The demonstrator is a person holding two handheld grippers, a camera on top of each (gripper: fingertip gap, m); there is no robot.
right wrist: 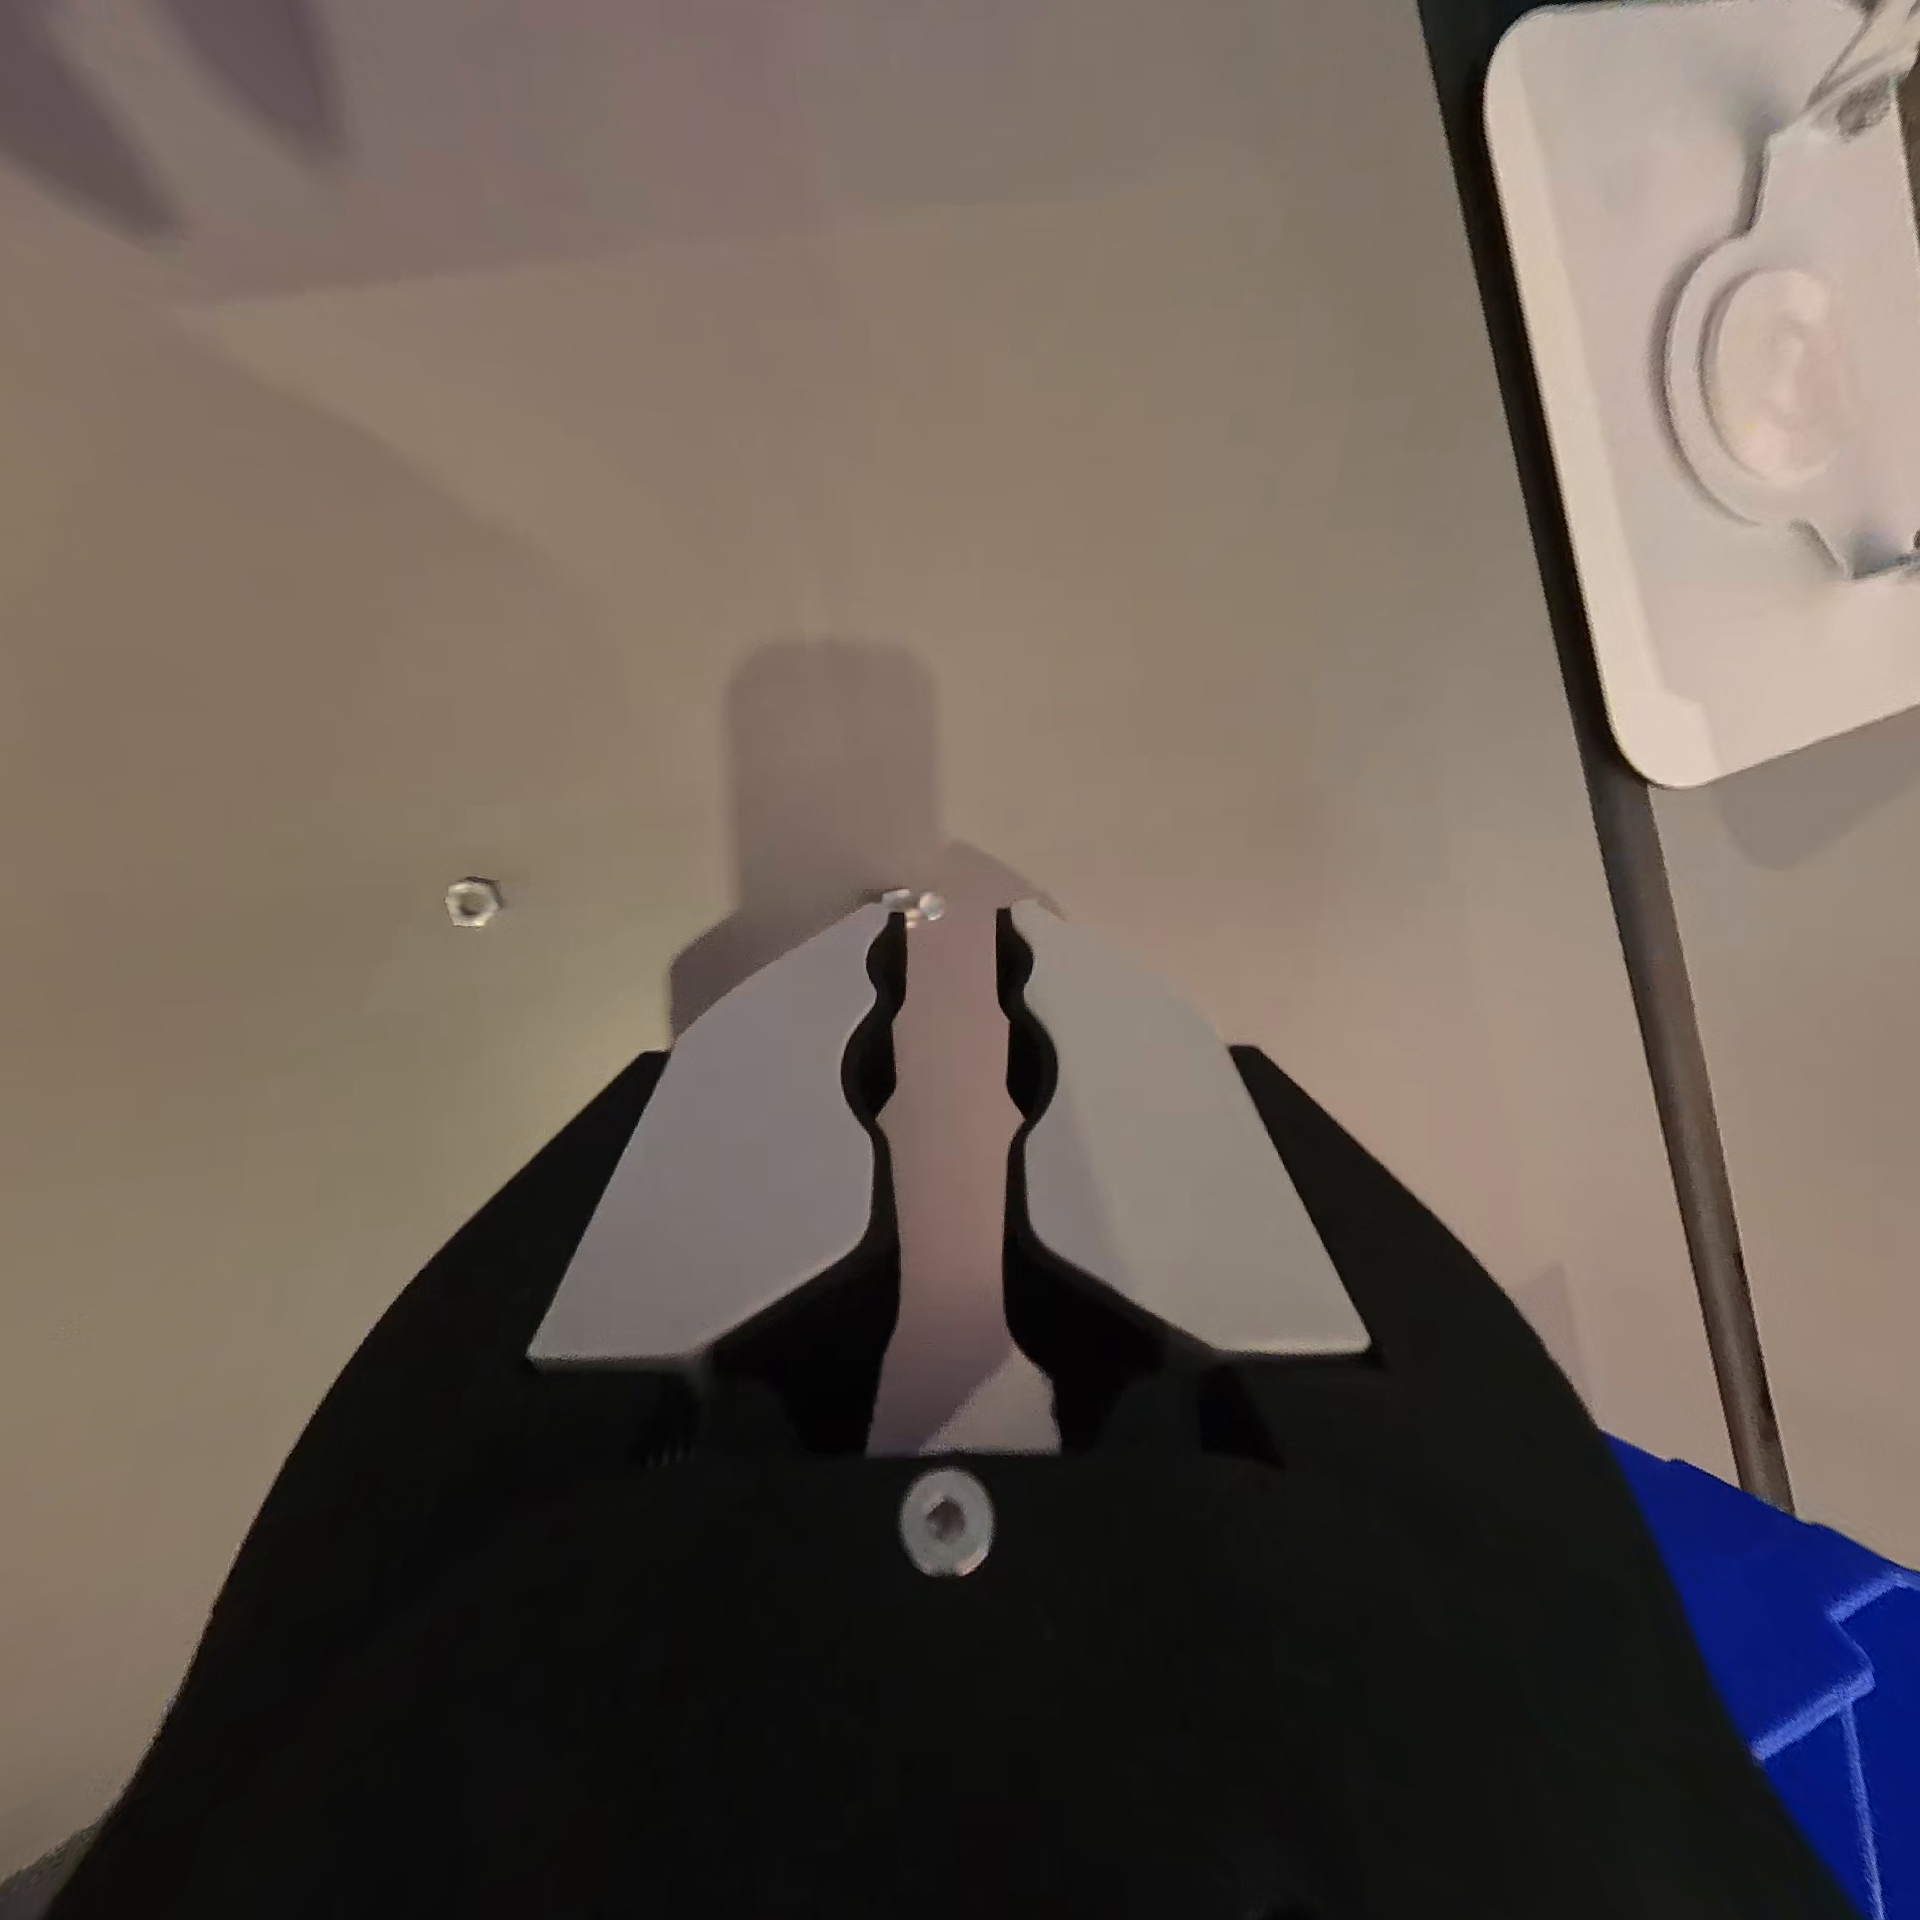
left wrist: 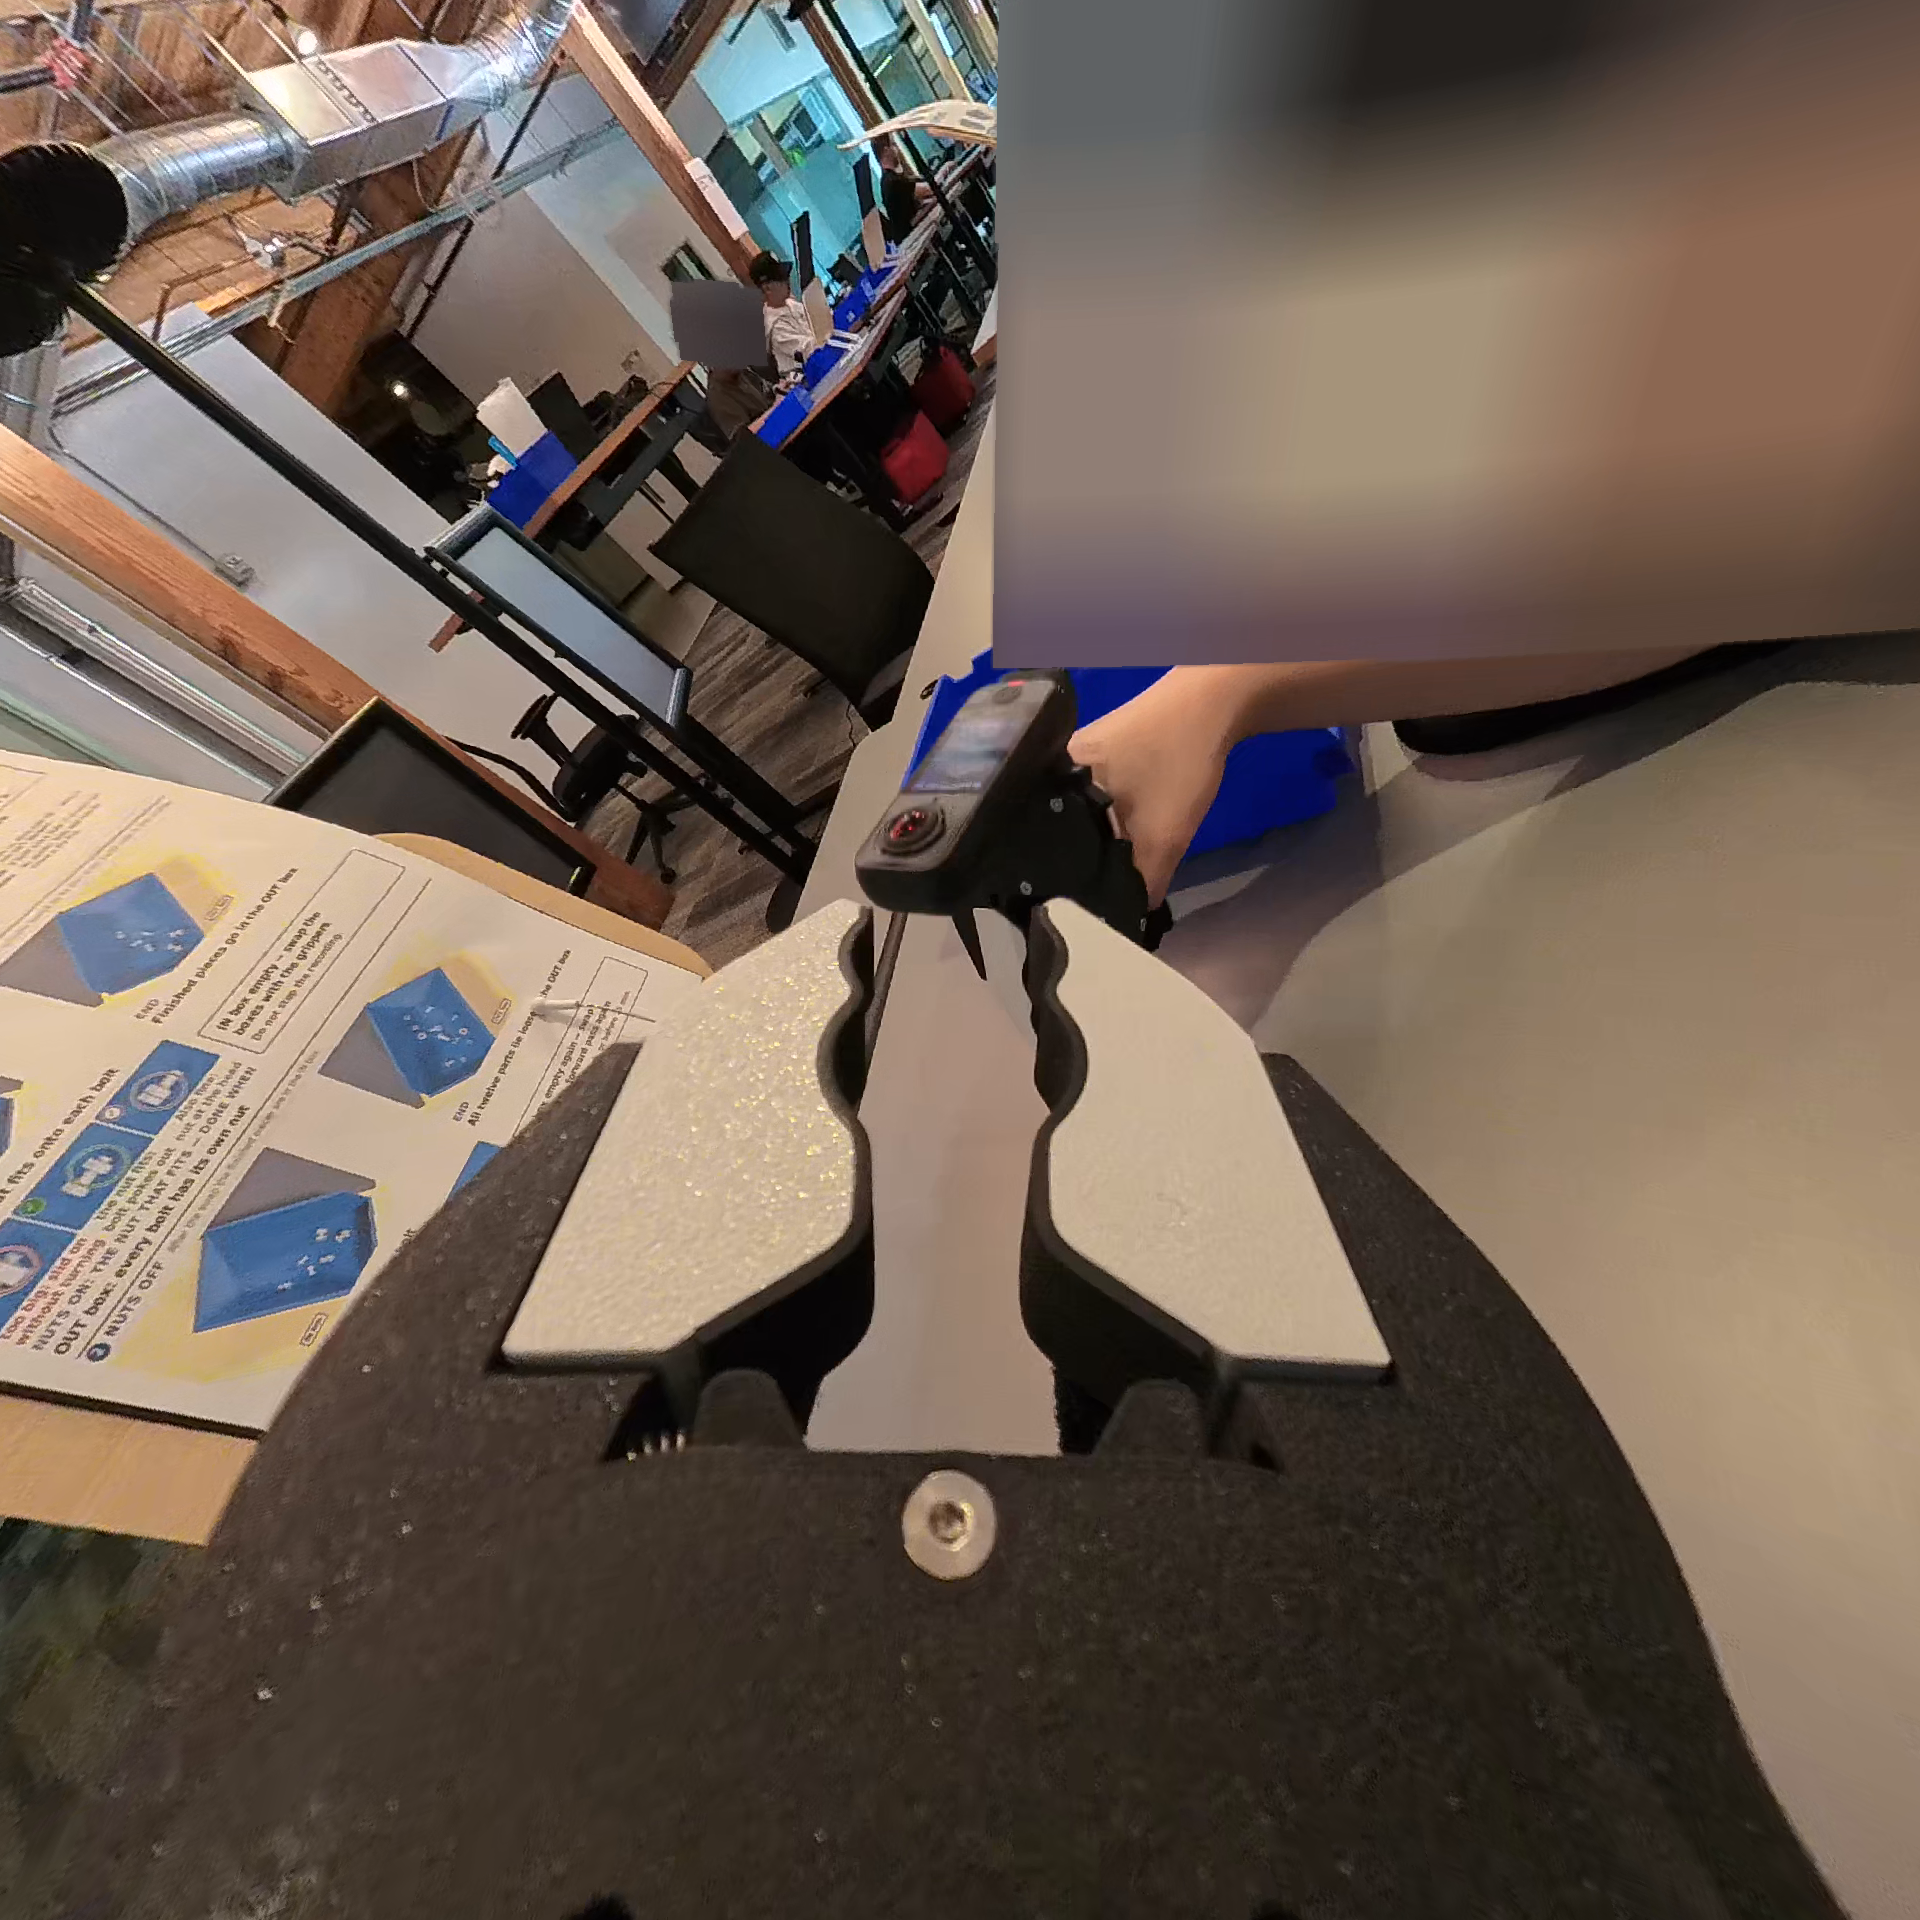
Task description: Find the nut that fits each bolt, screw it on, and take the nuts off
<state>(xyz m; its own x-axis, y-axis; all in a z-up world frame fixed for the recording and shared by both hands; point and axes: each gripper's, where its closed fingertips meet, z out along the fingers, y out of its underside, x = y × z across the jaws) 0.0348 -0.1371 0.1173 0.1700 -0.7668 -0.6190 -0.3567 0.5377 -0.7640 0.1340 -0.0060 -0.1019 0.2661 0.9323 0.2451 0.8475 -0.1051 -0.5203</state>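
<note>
You hover your right gripper [right wrist: 948, 914], jaws parted and empty, over a small bolt [right wrist: 916, 904] at its tips — the nut [right wrist: 473, 900] lies at mid-left — while your left gripper [left wrist: 951, 925] waits open; judged next: close squarely.

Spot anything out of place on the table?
One small silver hex nut lies alone on the grey table, off to the left of the right gripper. A tiny shiny piece sits at that gripper's tips; too small to identify.

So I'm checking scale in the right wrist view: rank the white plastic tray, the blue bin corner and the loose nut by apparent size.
1. White plastic tray
2. Blue bin corner, closer to the camera and cropped, so unsure against the tray
3. Loose nut
</note>
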